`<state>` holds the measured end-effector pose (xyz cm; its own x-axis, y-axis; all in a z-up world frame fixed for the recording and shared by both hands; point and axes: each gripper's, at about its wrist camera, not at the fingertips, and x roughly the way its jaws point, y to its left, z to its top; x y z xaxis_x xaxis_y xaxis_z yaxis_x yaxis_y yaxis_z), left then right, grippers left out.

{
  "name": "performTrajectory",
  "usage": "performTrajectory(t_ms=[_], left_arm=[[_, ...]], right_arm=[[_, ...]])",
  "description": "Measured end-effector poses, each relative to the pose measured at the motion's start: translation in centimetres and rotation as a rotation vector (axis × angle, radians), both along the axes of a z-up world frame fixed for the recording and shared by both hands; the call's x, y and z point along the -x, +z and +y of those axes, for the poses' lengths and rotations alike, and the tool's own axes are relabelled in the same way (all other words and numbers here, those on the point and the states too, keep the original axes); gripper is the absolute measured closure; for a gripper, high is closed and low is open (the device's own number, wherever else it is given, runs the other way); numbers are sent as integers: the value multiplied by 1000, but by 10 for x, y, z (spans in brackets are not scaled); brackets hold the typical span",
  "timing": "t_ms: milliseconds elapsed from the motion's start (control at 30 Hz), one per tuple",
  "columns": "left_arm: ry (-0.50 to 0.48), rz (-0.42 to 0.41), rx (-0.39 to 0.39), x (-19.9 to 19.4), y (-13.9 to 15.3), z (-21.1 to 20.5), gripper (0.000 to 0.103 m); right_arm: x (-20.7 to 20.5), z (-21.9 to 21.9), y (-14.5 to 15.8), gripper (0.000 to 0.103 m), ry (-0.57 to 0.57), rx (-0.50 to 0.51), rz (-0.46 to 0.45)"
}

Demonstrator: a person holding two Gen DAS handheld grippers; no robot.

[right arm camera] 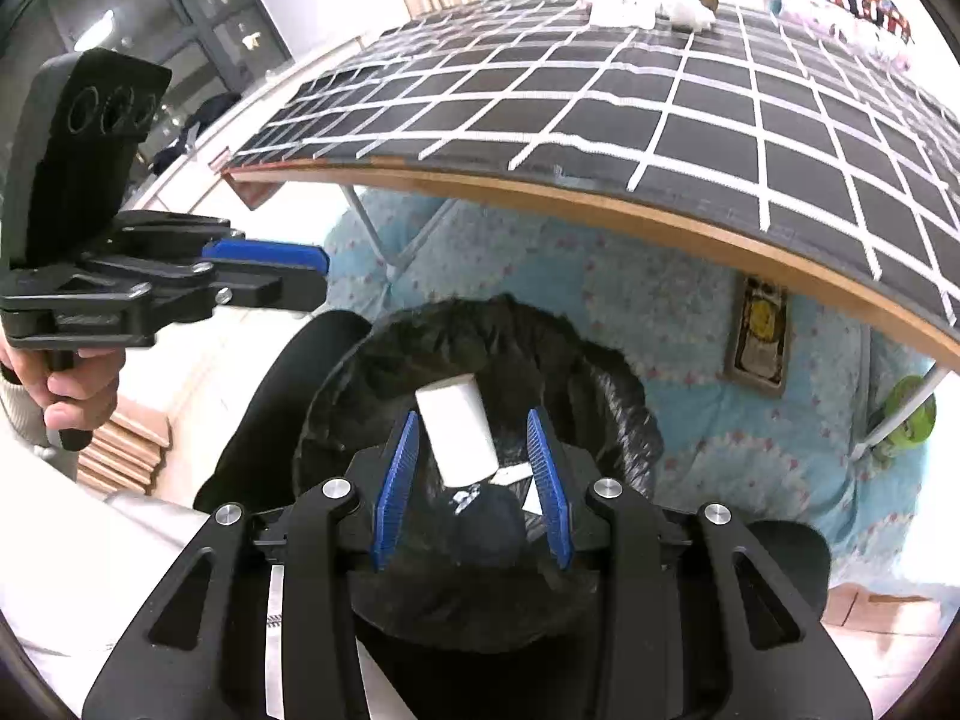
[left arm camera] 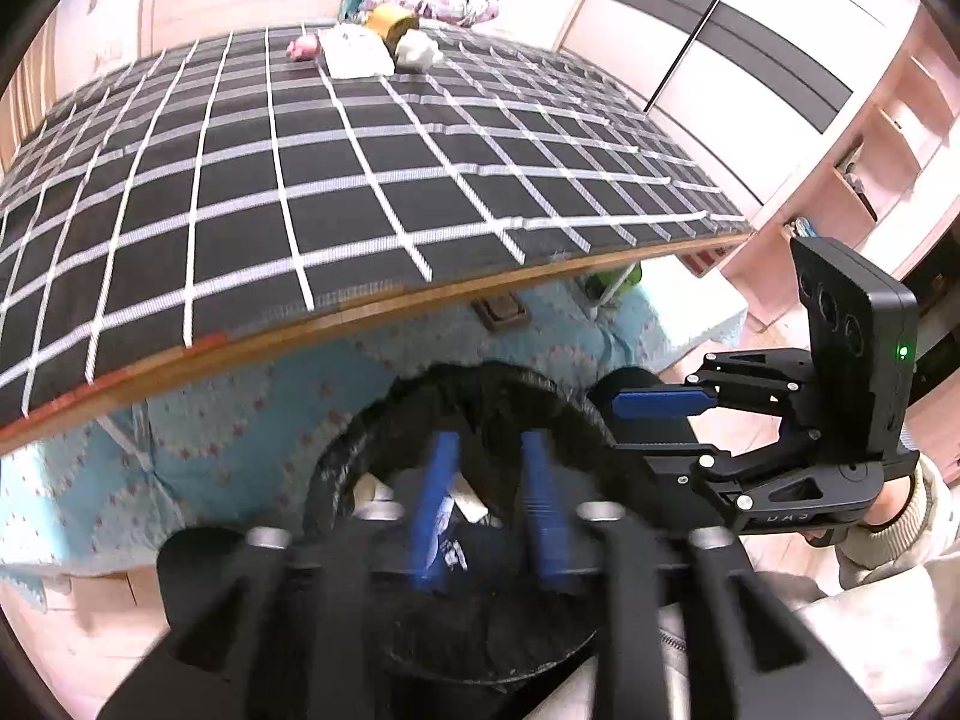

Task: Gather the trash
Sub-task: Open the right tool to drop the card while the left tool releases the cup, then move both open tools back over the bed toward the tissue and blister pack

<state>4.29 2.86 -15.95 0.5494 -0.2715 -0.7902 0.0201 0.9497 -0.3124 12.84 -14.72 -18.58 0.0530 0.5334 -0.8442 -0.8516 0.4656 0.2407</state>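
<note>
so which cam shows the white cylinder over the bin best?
Right wrist. The white cylinder sits sharp between the open right gripper fingers, above the black-lined bin. Left wrist view is motion-blurred; only white scraps show inside the bin.

Tablecloth (left arm camera: pixel 360 168) black, white grid; bin liner (right arm camera: pixel 612 396) black; blanket (right arm camera: pixel 720 396) blue, perhaps floral.

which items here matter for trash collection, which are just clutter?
Job:
- bin with black liner
- white cylinder falling between the open right tool fingers
- left tool
- crumpled white paper on table

Clutter:
- yellow tape roll
- pink toy
- green object under table
</note>
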Motion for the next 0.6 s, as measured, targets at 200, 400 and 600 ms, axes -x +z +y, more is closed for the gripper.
performTrajectory(t_ms=[200, 400, 600], left_arm=[[-12, -49, -2, -9, 21, 2, 58], [-11, -92, -23, -22, 38, 9, 58], [9, -130, -42, -36, 54, 19, 46]], right_arm=[[-9, 3, 22, 65, 3, -22, -46], [-22, 9, 46, 61, 5, -47, -101], [-39, 14, 64, 57, -1, -63, -152]])
